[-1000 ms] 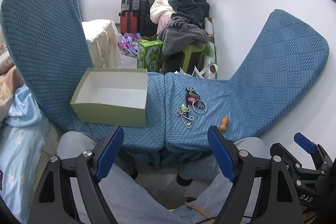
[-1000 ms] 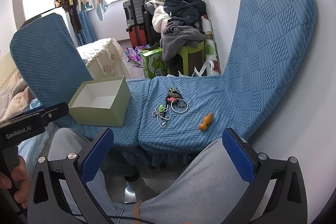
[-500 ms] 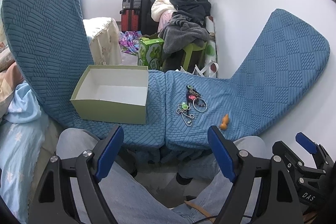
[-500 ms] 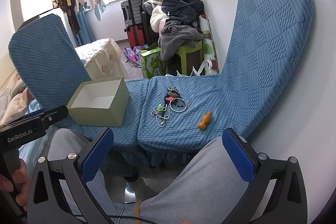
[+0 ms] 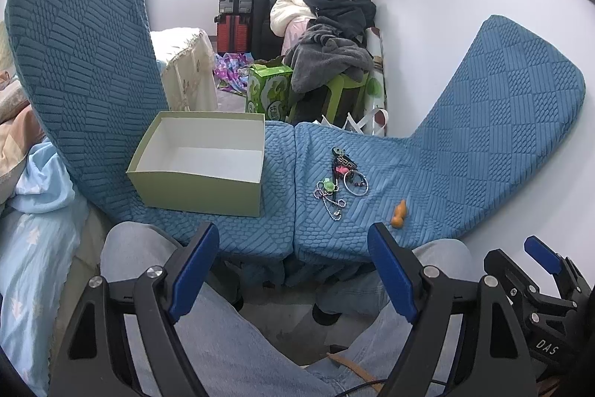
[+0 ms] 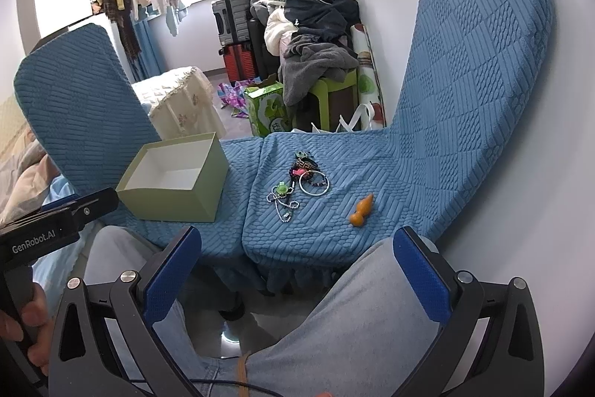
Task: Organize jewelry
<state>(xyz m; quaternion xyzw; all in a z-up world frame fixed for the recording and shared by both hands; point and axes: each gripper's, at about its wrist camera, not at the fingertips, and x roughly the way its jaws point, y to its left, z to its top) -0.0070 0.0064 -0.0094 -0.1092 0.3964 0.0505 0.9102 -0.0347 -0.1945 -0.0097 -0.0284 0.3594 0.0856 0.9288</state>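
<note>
Presently, step: nothing yet picked up; approach stage, by judgement
Chairs (image 5: 372,181): two blue-covered seats side by side
Box (image 5: 200,170): open, empty, on the left seat
Jewelry (image 6: 297,183): tangled cluster on the right seat; orange pendant (image 6: 360,210) nearby
Left gripper (image 5: 293,270): jaws apart, empty
Right gripper (image 6: 293,270): jaws apart, empty; next move likely calls for reaching the cluster

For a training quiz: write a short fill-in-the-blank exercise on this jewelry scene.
1. The green box holds ____.
2. The orange charm lies on the blue ____ seat cover.
3. Both the left gripper and the right gripper are ____.
4. The silver bangle lies ____ the box.

Missing: nothing; quilted; open; outside
</note>
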